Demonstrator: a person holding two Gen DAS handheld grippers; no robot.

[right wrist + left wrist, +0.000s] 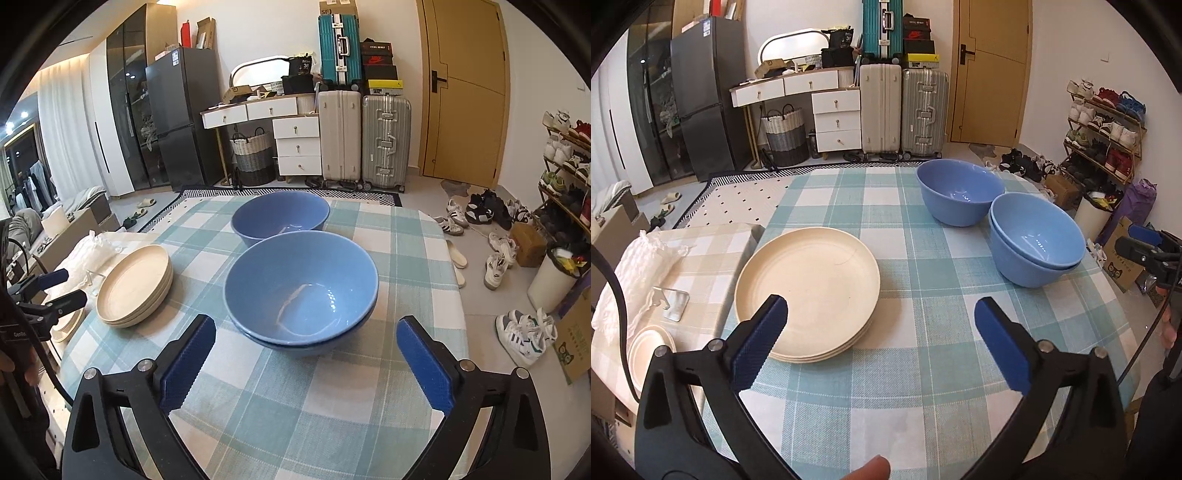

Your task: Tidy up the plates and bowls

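Table: round top under a teal-and-white checked tablecloth (923, 266), carrying all the dishes.
Plate stack: three cream plates (807, 291) piled on the left part of the cloth, the top one bare; seen from the right wrist camera they sit at the left edge of the table (135, 286).
Nested bowls: two blue bowls, one set inside the other (301, 291), on the right part of the cloth (1036, 243).
Single bowl: third blue bowl (960, 190) upright just behind the nested pair, rims near each other; whether they touch cannot be told (280, 216).
Left gripper: fingers spread wide, holding nothing (881, 314); it hovers above the near part of the cloth, its left blue pad (759, 345) overlapping the near rim of the plate stack in view, the nested bowls ahead and to the right.
Right gripper: jaws spread wide, holding nothing (306, 339); the nested bowls lie straight ahead between the two pads and just beyond their tips, not touched.
Cross views: each gripper shows at the edge of the other's camera, the left one beside the plates (48, 291), the right one off the table's right side (1148, 251).
Side surface: beige checked cloth (713, 254) left of the table, bearing a white bag (646, 269), a small metal stand (670, 302) and small cream plates (646, 349).
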